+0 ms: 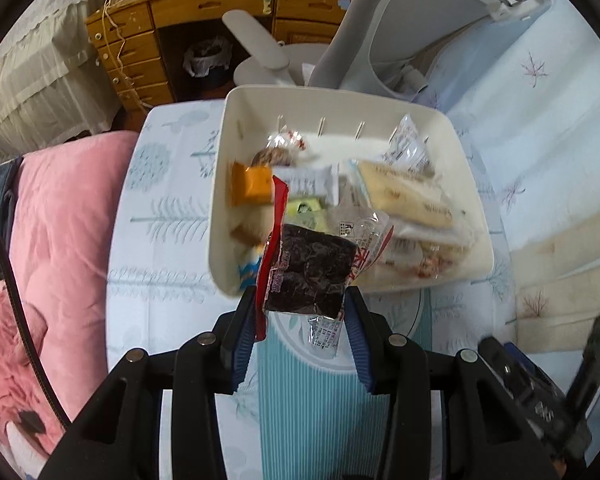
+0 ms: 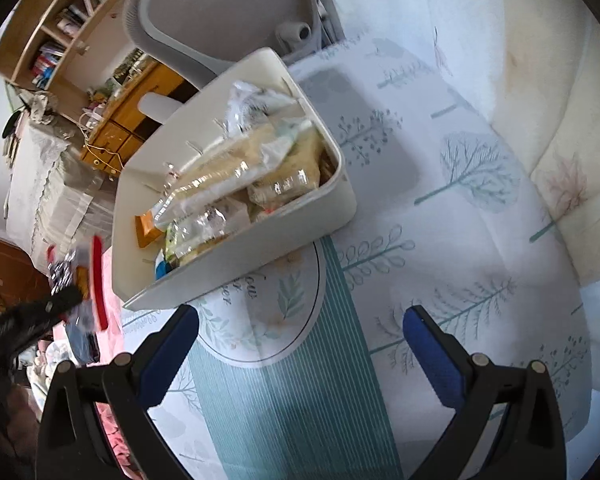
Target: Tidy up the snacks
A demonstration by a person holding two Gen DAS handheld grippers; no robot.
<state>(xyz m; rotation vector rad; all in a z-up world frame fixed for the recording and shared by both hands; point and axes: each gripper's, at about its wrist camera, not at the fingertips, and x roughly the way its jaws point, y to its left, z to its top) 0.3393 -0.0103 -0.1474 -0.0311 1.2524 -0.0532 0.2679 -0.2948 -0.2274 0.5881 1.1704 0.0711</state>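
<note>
A white plastic bin (image 1: 472, 200) stands on the tree-print table and holds several snack packets, among them an orange pack (image 1: 251, 187) and a long cracker pack (image 1: 404, 196). My left gripper (image 1: 300, 312) is shut on a dark snack packet with a red edge (image 1: 312, 272), held just over the bin's near rim. In the right wrist view the bin (image 2: 260, 236) is ahead to the left. My right gripper (image 2: 300, 320) is open and empty above the table. The left gripper with its packet (image 2: 80, 280) shows at that view's far left.
A grey office chair (image 1: 364, 40) stands behind the bin, with a wooden desk (image 1: 148, 40) further back. A pink blanket (image 1: 52, 240) lies left of the table. A pale cushion (image 2: 560, 140) borders the table on the right. A round print (image 2: 268, 312) marks the cloth.
</note>
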